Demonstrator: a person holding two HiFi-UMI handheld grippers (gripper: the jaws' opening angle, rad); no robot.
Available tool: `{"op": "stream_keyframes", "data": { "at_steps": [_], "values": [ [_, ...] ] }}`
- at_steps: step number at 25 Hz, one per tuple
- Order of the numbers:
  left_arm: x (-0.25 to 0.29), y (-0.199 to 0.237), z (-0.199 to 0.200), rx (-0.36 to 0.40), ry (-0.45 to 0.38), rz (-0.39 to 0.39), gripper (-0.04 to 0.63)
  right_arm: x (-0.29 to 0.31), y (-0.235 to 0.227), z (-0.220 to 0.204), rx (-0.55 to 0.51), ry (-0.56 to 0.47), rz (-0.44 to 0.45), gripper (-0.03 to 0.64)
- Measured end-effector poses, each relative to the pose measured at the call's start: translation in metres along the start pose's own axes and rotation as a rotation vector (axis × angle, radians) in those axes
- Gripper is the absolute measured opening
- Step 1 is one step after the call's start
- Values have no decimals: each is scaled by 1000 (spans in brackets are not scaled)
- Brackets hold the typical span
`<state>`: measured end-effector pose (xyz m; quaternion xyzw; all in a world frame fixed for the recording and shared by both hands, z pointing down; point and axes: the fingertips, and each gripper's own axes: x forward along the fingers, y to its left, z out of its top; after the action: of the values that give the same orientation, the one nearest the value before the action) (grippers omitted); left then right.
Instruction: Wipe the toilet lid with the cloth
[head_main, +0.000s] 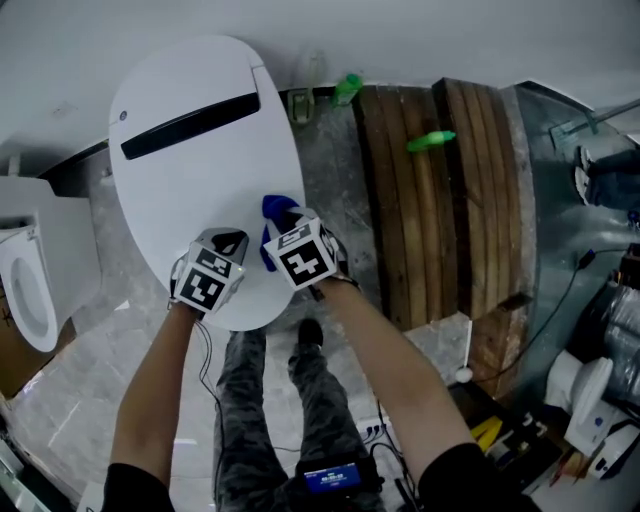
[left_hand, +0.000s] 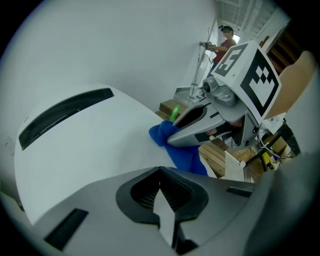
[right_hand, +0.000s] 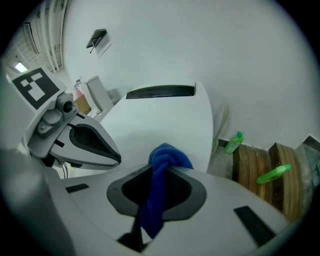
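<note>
The white oval toilet lid (head_main: 190, 170) with its black slot at the far end fills the upper left of the head view. My right gripper (head_main: 284, 218) is shut on a blue cloth (head_main: 274, 208) that rests on the lid's near right part. The cloth (right_hand: 159, 190) bunches out past that gripper's (right_hand: 162, 167) jaws. My left gripper (head_main: 232, 240) hovers just left of it over the lid's near edge, shut with nothing in it (left_hand: 160, 172). The left gripper view shows the cloth (left_hand: 182, 152) trailing under the right gripper (left_hand: 172, 134).
A wooden pallet (head_main: 430, 210) lies right of the toilet with two green bottles (head_main: 347, 88) (head_main: 430, 140). Another toilet (head_main: 25, 290) stands at the far left. Clutter and cables fill the right edge. A person (left_hand: 225, 40) stands far off.
</note>
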<state>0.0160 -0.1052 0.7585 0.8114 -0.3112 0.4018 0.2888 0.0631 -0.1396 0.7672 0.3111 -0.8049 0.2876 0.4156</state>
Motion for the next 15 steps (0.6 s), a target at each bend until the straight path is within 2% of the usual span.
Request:
{"op": "stream_keyframes", "data": {
  "at_steps": [8,15],
  "values": [
    [0,46,31,-15,-32,-17,11,16,-26,55,-1,-29,-40,57],
    [-14,87,29,-40,-43,2,11,34,-25,100,-40,-36,-54,57]
  ]
}}
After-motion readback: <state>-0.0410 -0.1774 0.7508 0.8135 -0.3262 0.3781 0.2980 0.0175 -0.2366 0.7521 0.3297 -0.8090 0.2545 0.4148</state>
